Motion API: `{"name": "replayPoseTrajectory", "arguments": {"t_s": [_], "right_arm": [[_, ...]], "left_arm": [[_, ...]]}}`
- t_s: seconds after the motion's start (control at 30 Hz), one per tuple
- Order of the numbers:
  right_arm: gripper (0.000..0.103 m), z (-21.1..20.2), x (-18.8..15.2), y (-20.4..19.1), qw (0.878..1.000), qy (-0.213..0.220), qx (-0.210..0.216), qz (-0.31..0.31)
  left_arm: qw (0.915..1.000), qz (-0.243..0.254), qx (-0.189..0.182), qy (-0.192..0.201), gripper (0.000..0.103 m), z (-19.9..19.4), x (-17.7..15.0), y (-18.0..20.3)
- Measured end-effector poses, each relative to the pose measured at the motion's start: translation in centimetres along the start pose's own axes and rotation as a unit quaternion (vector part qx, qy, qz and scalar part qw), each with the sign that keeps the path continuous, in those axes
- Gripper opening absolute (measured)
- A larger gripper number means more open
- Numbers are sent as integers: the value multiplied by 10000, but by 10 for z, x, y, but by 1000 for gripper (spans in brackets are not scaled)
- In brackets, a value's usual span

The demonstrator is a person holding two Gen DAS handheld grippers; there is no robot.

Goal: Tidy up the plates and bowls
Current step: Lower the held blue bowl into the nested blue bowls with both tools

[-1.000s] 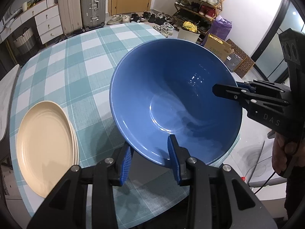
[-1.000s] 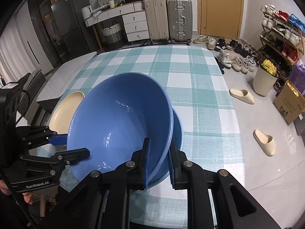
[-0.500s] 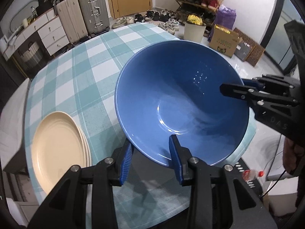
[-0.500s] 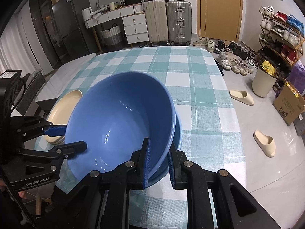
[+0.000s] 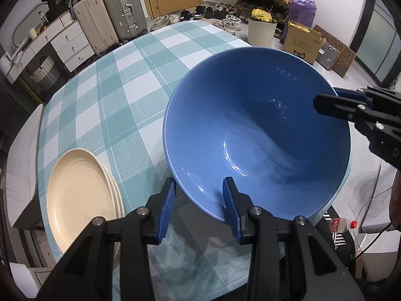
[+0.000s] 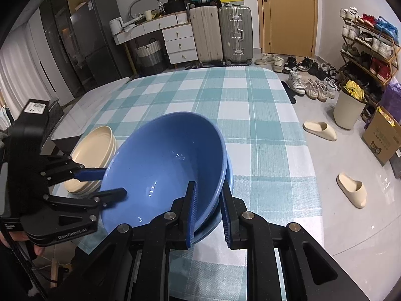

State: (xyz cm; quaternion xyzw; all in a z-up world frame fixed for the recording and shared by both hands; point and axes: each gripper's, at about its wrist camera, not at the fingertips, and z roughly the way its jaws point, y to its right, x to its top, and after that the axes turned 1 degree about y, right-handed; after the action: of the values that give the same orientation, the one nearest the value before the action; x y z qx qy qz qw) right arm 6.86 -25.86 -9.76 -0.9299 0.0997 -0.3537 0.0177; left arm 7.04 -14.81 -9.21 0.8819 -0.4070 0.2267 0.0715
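A large blue bowl (image 5: 250, 130) is tilted and nested in a second blue bowl (image 6: 230, 175) on the checked table (image 6: 250, 105). My right gripper (image 6: 208, 184) is shut on the upper bowl's near rim, one pad inside and one outside. In the left wrist view the right gripper (image 5: 325, 99) reaches in from the right. My left gripper (image 5: 198, 180) straddles the opposite rim with a gap beside the outer pad, so it is open. In the right wrist view the left gripper (image 6: 114, 180) sits at the bowl's left. A stack of cream plates (image 5: 80, 200) lies left of the bowls.
The teal and white cloth (image 5: 125, 87) stretches bare beyond the bowls. The cream plates (image 6: 92, 148) lie near the table's left edge. Suitcases (image 6: 220, 32), drawers, a shoe rack (image 6: 368, 47), a bin (image 6: 348, 110) and slippers stand on the floor around the table.
The upper blue bowl has sunk lower into the bowl beneath it. The left wrist view has turned and shows more of the far table. The left jaws stand slightly wider.
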Motion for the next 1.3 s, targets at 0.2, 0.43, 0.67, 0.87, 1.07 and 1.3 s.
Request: {"name": "replayPoseTrajectory", "arguments": {"t_s": [0.2, 0.43, 0.67, 0.87, 1.07, 1.3], "right_arm": [[17, -3, 0, 1, 9999, 100, 43, 1], [17, 0, -3, 12, 9995, 171, 14, 273], [17, -5, 3, 13, 9989, 352, -117, 270], [18, 15, 2, 12, 9992, 168, -228, 267], [18, 22, 1, 18, 9987, 143, -188, 452], [18, 40, -9, 26, 9980, -25, -249, 579]], "left_arm": [[9998, 14, 181, 28, 47, 7, -1, 3], [9998, -55, 22, 174, 48, 11, 0, 2], [9993, -203, -22, 324, 53, 13, -2, -3], [9984, -276, -46, 483, 58, 14, -3, -8], [9979, -396, -176, 482, 58, 17, -3, -13], [9941, -706, -336, 755, 58, 9, -6, -24]]}}
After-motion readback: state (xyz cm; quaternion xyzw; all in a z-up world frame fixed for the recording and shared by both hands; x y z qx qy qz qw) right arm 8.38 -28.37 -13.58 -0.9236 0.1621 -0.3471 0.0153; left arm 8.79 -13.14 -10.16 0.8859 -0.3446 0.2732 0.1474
